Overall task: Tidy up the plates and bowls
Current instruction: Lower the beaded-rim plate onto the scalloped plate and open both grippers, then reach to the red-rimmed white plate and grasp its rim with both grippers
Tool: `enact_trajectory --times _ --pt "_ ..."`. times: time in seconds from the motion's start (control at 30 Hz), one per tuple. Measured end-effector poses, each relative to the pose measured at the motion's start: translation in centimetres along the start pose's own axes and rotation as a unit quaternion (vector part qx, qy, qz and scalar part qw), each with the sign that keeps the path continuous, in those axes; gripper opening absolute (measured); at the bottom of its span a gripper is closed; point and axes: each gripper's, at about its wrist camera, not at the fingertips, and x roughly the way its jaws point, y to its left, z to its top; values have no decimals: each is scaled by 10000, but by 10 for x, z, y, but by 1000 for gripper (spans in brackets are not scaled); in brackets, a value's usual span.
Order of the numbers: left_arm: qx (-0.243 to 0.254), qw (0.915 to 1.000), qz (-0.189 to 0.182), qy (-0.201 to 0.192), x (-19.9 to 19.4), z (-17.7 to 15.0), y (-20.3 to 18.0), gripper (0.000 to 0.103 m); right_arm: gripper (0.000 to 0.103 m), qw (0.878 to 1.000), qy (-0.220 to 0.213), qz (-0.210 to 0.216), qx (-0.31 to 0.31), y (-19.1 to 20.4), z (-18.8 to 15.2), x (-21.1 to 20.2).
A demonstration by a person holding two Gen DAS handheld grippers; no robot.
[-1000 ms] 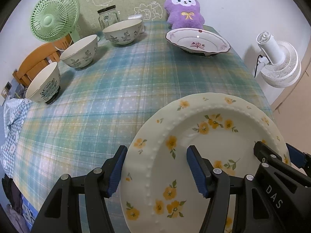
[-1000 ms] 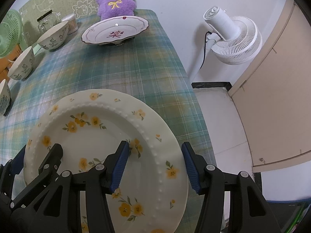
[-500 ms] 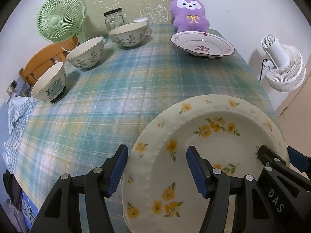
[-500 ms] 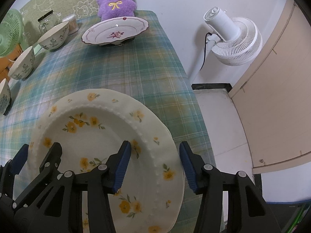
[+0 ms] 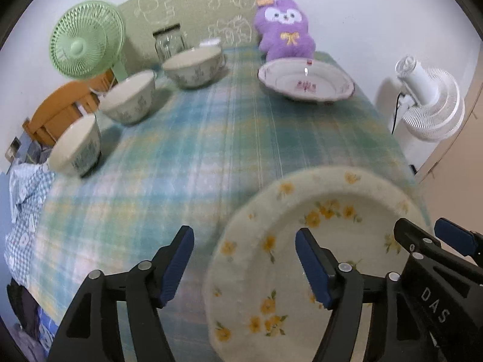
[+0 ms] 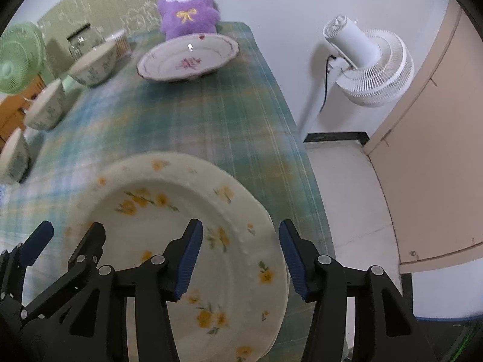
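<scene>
A cream plate with yellow flowers (image 5: 302,241) (image 6: 187,211) is at the near right of the checked table, its rim between the jaws of both grippers. My left gripper (image 5: 244,259) straddles the plate's left rim with wide jaws. My right gripper (image 6: 238,253) straddles its right rim, jaws apart and not pressing. A white plate with a pink flower (image 5: 305,81) (image 6: 187,58) sits at the far right. Three patterned bowls (image 5: 193,66) (image 5: 129,99) (image 5: 75,144) line the left side.
A purple plush toy (image 5: 283,27) and a glass jar (image 5: 169,43) stand at the table's far edge. A green fan (image 5: 86,39) is at the far left, a white fan (image 6: 368,66) on the floor right of the table. A wooden chair (image 5: 60,111) stands left.
Both grippers have pulled back and up slightly. The view is blurred with motion. The left gripper's jaws have spread a little wider around the plate's rim.
</scene>
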Motion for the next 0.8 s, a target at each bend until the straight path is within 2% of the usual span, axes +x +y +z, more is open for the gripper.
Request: enact_trajectory --times 0.17,0.3,0.43,0.5,0.6,0.8 --pt "-63 9997 -215 -110 -19 29 20 82 60 9995 -255 176 71 7 21 -29" --pt "49 9987 -377 -349 -34 50 36 85 72 9979 -608 165 171 16 40 -56" --pt "122 9966 -617 -524 -48 67 46 90 79 9959 -723 346 424 21 56 -75" --pt "270 9946 -695 -727 -59 76 47 97 79 9944 -829 361 539 23 64 -83" --pt "457 9915 -660 -1026 -71 87 43 101 79 9940 -958 338 399 30 74 -92" --pt "298 9920 -829 -903 -64 117 35 103 79 9915 -1261 180 255 26 101 -98"
